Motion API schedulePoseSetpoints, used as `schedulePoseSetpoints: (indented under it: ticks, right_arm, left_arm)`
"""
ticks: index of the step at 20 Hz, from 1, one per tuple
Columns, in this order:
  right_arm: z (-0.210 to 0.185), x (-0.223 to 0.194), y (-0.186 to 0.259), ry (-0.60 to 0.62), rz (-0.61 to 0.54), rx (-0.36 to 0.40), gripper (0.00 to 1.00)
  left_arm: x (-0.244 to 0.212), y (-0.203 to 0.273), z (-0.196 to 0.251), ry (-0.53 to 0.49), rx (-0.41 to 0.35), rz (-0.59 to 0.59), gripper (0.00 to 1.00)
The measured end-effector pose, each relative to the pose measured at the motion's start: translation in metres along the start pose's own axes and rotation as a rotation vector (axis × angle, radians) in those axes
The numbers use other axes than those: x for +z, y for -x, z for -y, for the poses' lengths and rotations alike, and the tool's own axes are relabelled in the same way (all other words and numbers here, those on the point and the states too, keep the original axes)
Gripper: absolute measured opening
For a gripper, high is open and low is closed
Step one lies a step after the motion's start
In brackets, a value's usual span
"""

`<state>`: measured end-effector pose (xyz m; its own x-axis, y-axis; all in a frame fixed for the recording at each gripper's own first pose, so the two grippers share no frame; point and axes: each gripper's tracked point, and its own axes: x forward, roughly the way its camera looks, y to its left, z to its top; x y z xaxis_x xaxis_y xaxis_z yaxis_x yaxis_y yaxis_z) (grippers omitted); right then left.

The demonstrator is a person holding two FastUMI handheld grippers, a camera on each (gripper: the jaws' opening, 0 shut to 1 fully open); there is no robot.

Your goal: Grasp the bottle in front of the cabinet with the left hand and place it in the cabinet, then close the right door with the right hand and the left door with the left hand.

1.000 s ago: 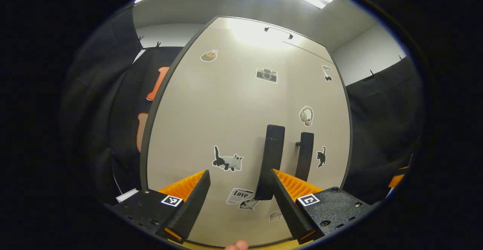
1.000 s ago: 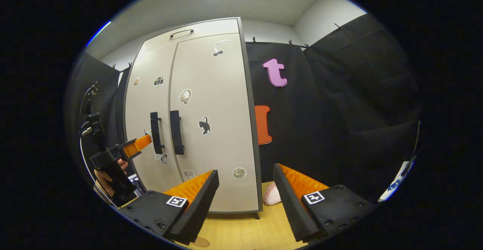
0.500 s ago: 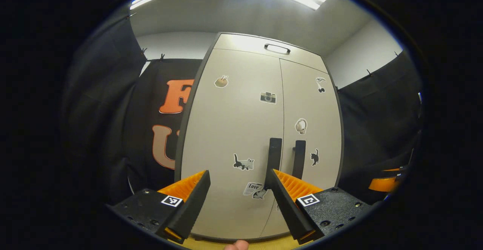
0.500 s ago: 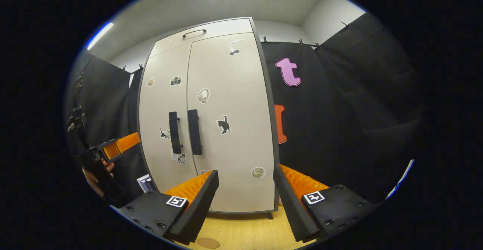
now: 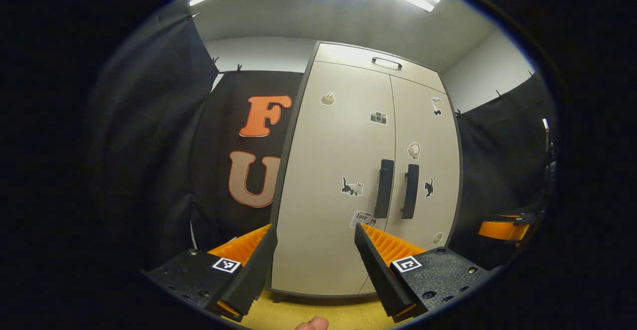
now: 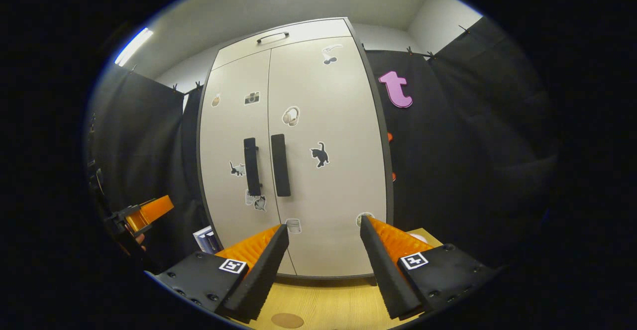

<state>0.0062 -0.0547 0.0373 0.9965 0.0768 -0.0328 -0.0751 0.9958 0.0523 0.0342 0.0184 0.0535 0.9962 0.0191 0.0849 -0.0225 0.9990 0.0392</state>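
cabinet: the cabinet (image 5: 368, 170) stands upright on the wooden floor (image 6: 323, 305) against the black cloth wall, seen whole in both gripper views.
doors: the left door (image 5: 333, 170) and the right door (image 5: 428, 170) both lie flush with the cabinet front, meeting at a straight centre seam; I judge them closed.
handles: two dark vertical bar handles, the left handle (image 5: 384, 188) and the right handle (image 5: 410, 191), sit on either side of that seam, long axes upright.
bottle: no bottle stands in front of the cabinet; I judge it is behind the doors, though that is hidden.
left gripper: the left gripper (image 5: 313, 258) faces the left door squarely, apart from it, jaws spread wide and holding nothing.
right gripper: the right gripper (image 6: 323, 258) faces the right door, also apart, jaws spread wide and empty; in the left gripper view it (image 5: 502, 229) appears to the cabinet's right.
nearer hand: neither touches the cabinet; which is closer I cannot tell.
stage: judged from the closed doors, nothing seems left to do.
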Motion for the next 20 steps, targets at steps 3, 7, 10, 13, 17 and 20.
schedulePoseSetpoints:
  ticks: [3,7,10,13,17,20]
  right_arm:
    - [-0.003,0.003,0.001,0.0,0.029,0.0,0.96]
    - [0.001,-0.001,0.009,0.002,0.046,-0.015,0.96]
    - [0.008,-0.001,0.016,0.016,0.055,-0.04,0.96]
    - [0.014,0.0,0.018,0.036,0.057,-0.065,0.96]
    - [0.009,-0.006,0.02,0.027,0.046,-0.054,0.96]
    - [0.008,-0.009,0.021,0.042,0.04,-0.056,0.96]
  left_arm:
    - [-0.005,0.015,-0.006,-0.026,0.024,-0.003,0.95]
    - [-0.018,0.031,0.002,-0.023,0.008,-0.044,0.95]
    - [-0.017,0.037,0.006,-0.004,0.01,-0.029,0.96]
    - [-0.02,0.037,0.007,-0.002,0.009,-0.032,0.96]
    - [-0.026,0.037,0.009,0.002,0.004,-0.048,0.96]
    - [-0.028,0.037,0.009,0.001,0.007,-0.052,0.96]
